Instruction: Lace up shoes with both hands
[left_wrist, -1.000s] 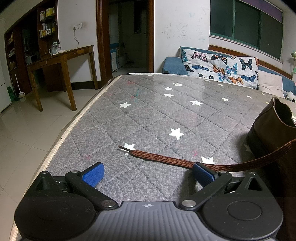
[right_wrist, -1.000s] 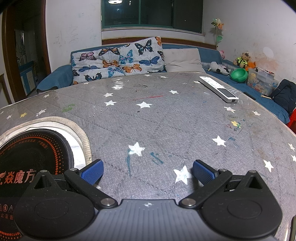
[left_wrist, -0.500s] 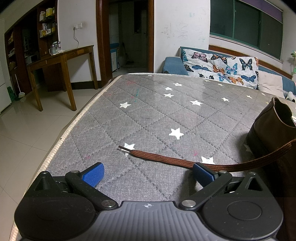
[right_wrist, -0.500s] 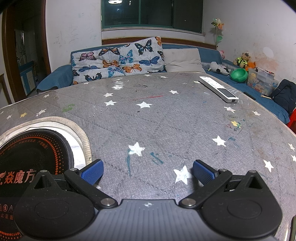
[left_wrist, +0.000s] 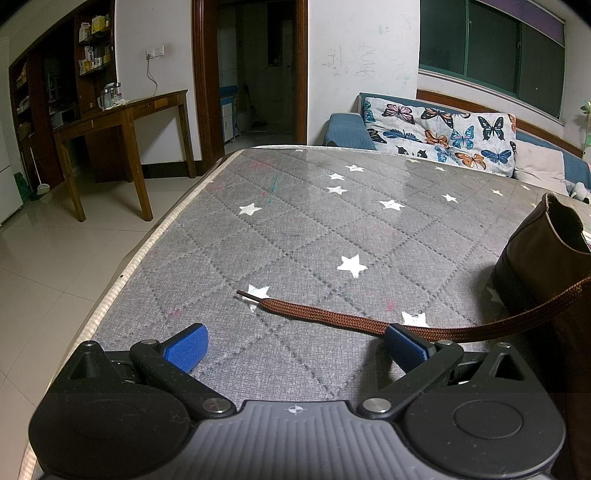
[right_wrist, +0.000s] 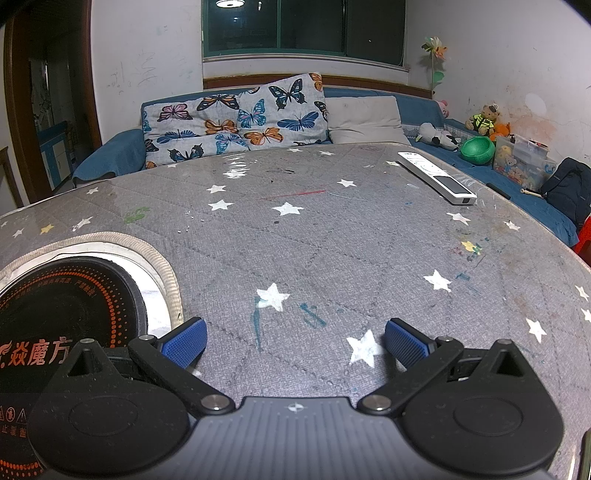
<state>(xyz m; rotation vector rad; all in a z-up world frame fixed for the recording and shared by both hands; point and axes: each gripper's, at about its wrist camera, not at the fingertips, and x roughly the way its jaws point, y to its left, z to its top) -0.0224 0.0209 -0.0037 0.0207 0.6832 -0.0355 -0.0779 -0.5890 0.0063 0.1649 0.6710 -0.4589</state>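
Shoe (left_wrist: 543, 258): brown, high-topped, at the right edge of the left wrist view, standing on the grey star-quilted table cover (left_wrist: 295, 229). Only the heel and collar side shows; the eyelet row is out of frame.
Lace (left_wrist: 332, 317): brown flat cord lying on the cover from lower centre toward the right, its dark tip (left_wrist: 245, 294) free beside a white star. The far end rises toward the shoe; where it attaches cannot be seen.
Left gripper (left_wrist: 295, 343): bottom of the frame, blue pads spread wide, nothing between them. The lace passes just behind the right-hand pad (left_wrist: 404, 345); contact cannot be told.
Right gripper (right_wrist: 295, 341): bottom of the right wrist view, pads spread wide, empty, over bare cover. No shoe or lace in this view.
Progress: judged very early. Loose end not picked up, no threading visible. Left to do: pinch the lace near its tip, bring the second gripper to the shoe, feed the eyelets, tighten.
Containers, left to right: round cutout in the cover (right_wrist: 162, 273), lower left of the right wrist view, holds a black disc with orange print (right_wrist: 62, 306). Green bowl (right_wrist: 478, 149), upper right, contents not visible. Clear box (right_wrist: 524, 162) beside it holds small toys.
Other: white remote (right_wrist: 436, 177) on the cover, upper right, well apart from both grippers.
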